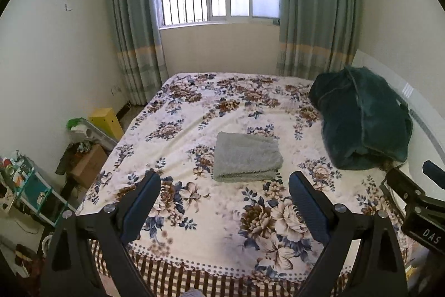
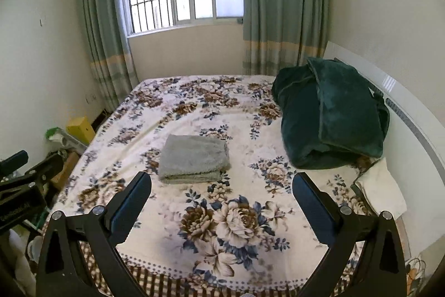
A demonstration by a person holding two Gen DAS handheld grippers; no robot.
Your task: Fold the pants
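Observation:
The grey fleecy pants [image 1: 246,156] lie folded into a compact rectangle in the middle of the floral bedspread [image 1: 222,227]; they also show in the right wrist view [image 2: 194,159]. My left gripper [image 1: 224,185] is open and empty, held above the near part of the bed, short of the pants. My right gripper [image 2: 222,185] is open and empty, likewise held back from the pants, which sit ahead and to its left. Each gripper appears at the edge of the other's view: the right one [image 1: 417,202], the left one [image 2: 25,185].
A dark green blanket bundle [image 1: 361,121] lies at the bed's far right by the white headboard [image 2: 403,107]. A white cloth [image 2: 381,191] sits at the right. Boxes and clutter [image 1: 91,146] line the floor on the left. Curtains and a window are behind.

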